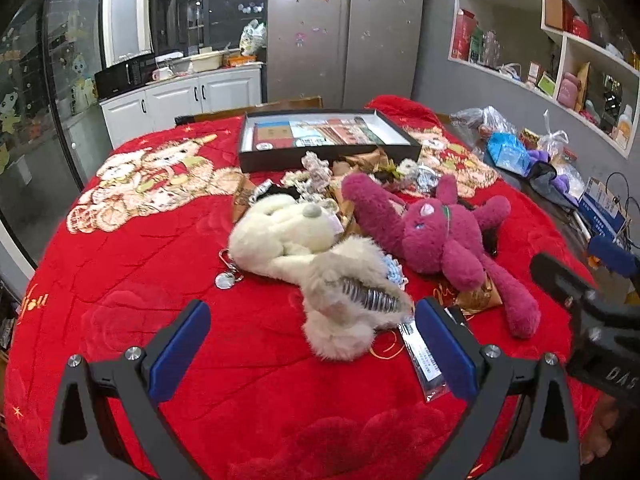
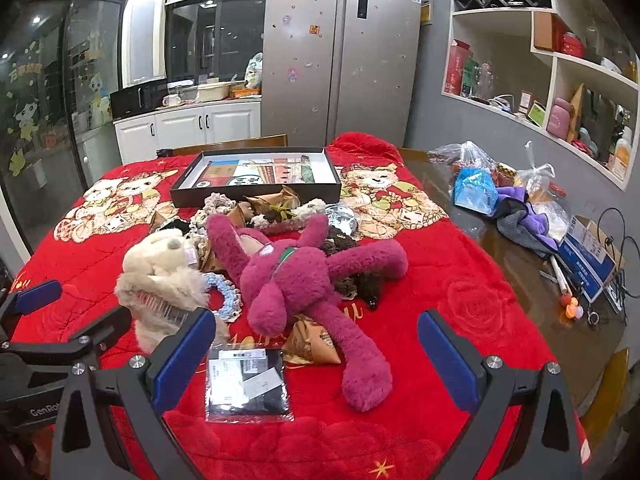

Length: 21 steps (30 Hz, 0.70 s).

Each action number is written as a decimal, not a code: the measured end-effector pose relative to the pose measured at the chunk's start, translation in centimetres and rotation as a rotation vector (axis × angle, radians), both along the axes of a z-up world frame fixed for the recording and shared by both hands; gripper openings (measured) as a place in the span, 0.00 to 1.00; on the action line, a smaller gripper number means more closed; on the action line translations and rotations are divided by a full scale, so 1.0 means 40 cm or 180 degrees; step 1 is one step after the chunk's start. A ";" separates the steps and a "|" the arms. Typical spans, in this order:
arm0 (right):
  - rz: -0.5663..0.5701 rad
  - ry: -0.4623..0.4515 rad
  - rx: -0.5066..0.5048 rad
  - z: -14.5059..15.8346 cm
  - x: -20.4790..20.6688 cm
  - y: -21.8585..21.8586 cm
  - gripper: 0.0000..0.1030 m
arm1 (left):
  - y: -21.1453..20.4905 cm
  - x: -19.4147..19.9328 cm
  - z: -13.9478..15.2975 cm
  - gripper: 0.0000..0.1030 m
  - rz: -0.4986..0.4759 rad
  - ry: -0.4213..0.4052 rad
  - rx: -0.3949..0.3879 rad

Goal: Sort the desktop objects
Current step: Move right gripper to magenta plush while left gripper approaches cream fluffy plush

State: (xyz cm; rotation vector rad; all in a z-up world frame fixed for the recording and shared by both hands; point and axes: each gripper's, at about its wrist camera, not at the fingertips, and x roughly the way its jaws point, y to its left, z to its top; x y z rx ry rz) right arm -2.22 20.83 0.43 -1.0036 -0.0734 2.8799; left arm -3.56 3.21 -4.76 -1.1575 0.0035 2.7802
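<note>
A cream plush toy (image 1: pixel 304 252) (image 2: pixel 160 276) and a magenta plush bear (image 1: pixel 440 236) (image 2: pixel 296 276) lie on the red blanket (image 1: pixel 120 264) (image 2: pixel 460 292). A clear packet with black contents (image 2: pixel 247 384) (image 1: pixel 424 356) lies in front of them. Behind them is a heap of scrunchies and wrapped items (image 2: pixel 256 212) (image 1: pixel 332 176) and an open black box (image 1: pixel 328 136) (image 2: pixel 256 178). My left gripper (image 1: pixel 312 348) is open and empty, just in front of the cream toy. My right gripper (image 2: pixel 316 352) is open and empty, above the packet and the bear's leg.
The bare table on the right holds plastic bags (image 2: pixel 472 180), purple cloths (image 2: pixel 524 216) and a blue box (image 2: pixel 588 260) with cables. A fridge (image 2: pixel 340 60), white cabinets (image 2: pixel 192 124) and wall shelves (image 2: pixel 560 80) stand behind. A keyring (image 1: pixel 226 278) lies beside the cream toy.
</note>
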 end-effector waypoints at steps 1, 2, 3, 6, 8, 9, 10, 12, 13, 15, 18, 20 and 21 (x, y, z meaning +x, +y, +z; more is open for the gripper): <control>0.0007 0.0004 -0.0010 -0.002 -0.004 0.005 1.00 | 0.006 -0.007 -0.008 1.00 -0.0015 -0.0022 -0.0012; 0.0014 -0.0001 -0.0027 -0.003 -0.008 0.011 1.00 | 0.011 -0.012 -0.013 1.00 -0.0030 -0.0030 -0.0019; 0.0039 -0.0015 -0.0075 -0.007 -0.014 0.018 1.00 | 0.016 -0.018 -0.020 1.00 -0.0040 -0.0043 -0.0031; 0.0071 -0.0069 -0.0142 -0.022 -0.037 0.032 1.00 | 0.026 -0.041 -0.038 1.00 -0.0056 -0.0091 -0.0037; 0.0092 -0.0110 -0.0115 -0.034 -0.058 0.034 1.00 | 0.031 -0.054 -0.049 1.00 -0.0072 -0.0120 -0.0031; 0.0112 -0.0127 -0.0111 -0.038 -0.067 0.033 1.00 | 0.034 -0.065 -0.056 1.00 -0.0069 -0.0143 -0.0041; 0.0135 -0.0142 -0.0118 -0.043 -0.076 0.033 1.00 | 0.035 -0.073 -0.062 1.00 -0.0074 -0.0159 -0.0044; 0.0200 -0.0201 -0.0142 -0.056 -0.101 0.032 1.00 | 0.037 -0.088 -0.075 1.00 -0.0080 -0.0196 -0.0047; 0.0223 -0.0222 -0.0153 -0.060 -0.111 0.031 1.00 | 0.039 -0.097 -0.081 1.00 -0.0083 -0.0214 -0.0049; 0.0252 -0.0284 -0.0186 -0.073 -0.139 0.032 1.00 | 0.038 -0.113 -0.096 1.00 -0.0080 -0.0262 -0.0054; 0.0253 -0.0379 -0.0214 -0.093 -0.180 0.036 1.00 | 0.036 -0.145 -0.123 1.00 -0.0086 -0.0350 -0.0035; 0.0248 -0.0450 -0.0230 -0.105 -0.205 0.036 1.00 | 0.034 -0.157 -0.134 1.00 -0.0096 -0.0385 -0.0033; 0.0260 -0.0489 -0.0255 -0.112 -0.220 0.034 1.00 | 0.034 -0.163 -0.140 1.00 -0.0096 -0.0400 -0.0033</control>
